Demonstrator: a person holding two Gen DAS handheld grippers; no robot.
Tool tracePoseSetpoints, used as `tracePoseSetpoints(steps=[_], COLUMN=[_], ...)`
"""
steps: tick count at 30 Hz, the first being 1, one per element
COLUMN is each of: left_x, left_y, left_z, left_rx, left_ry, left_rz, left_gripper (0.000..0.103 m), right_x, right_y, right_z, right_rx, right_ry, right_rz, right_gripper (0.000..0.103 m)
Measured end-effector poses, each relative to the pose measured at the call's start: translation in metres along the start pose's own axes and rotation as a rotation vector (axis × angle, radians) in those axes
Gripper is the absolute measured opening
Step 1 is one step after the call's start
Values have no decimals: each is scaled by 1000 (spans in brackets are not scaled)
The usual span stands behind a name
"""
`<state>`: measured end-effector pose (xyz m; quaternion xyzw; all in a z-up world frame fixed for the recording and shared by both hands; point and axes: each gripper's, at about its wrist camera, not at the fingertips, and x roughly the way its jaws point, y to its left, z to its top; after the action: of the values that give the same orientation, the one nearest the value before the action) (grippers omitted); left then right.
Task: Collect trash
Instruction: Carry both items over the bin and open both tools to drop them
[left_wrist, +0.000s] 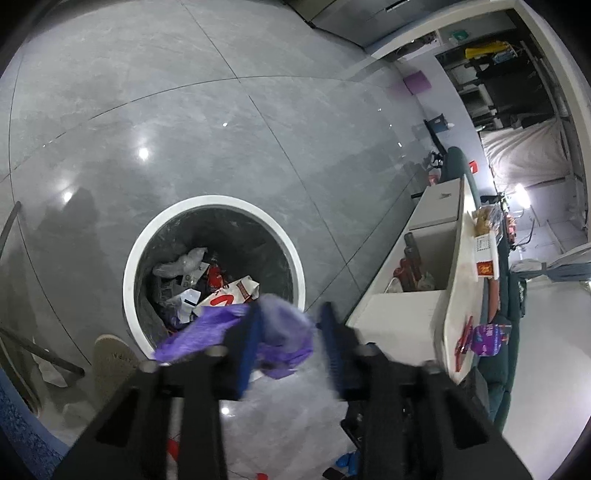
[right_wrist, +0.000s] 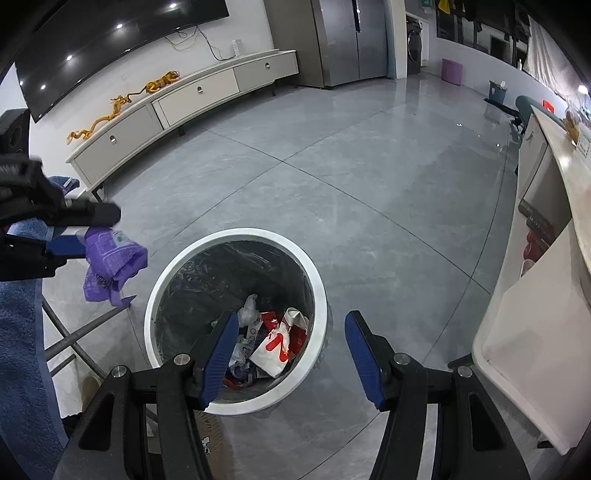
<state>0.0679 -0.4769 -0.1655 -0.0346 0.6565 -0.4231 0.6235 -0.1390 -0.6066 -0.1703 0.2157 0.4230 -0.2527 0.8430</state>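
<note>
A: Your left gripper (left_wrist: 291, 332) has its ribbed blue pads spread, the crinkled purple wrapper (left_wrist: 280, 332) lying loose against one, just near the round white-rimmed trash bin (left_wrist: 140, 254).

B: And the right?

A: Your right gripper (right_wrist: 290, 354) gapes empty above the bin's black liner (right_wrist: 207, 280). Only that view shows the long TV cabinet (right_wrist: 192, 96) far off.

Both tools are matte black frames with angular, cut-out arms. The left tongs (left_wrist: 288, 343) and right tongs (right_wrist: 290, 360) carry ribbed blue pads (right_wrist: 221, 354) on their inner faces. Round silver screw heads (right_wrist: 119, 371) sit on the right frame, dark ones on the left.
</note>
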Motion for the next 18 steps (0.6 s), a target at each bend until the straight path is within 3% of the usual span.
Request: tracePoseSetpoints(steps=[5, 9, 12, 16, 18], left_x=[3, 4, 6, 6, 6], left_y=[-9, -17, -20, -21, -19], left_z=[-3, -3, -3, -4, -4], left_rx=[46, 68, 61, 46, 33], left_ry=[-30, -31, -20, -31, -34], left_rz=[30, 50, 56, 51, 53], left_gripper=[15, 15, 24, 57, 60], right_x=[0, 2, 0, -2, -3], right_y=[-6, -10, -9, -7, -4], right_z=[-4, -6, -6, -6, -5], right_rx=[15, 30, 28, 32, 26], right_ry=[2, 5, 4, 0, -4], right_rz=[3, 8, 12, 22, 25], right_gripper=[58, 58, 58, 58, 58])
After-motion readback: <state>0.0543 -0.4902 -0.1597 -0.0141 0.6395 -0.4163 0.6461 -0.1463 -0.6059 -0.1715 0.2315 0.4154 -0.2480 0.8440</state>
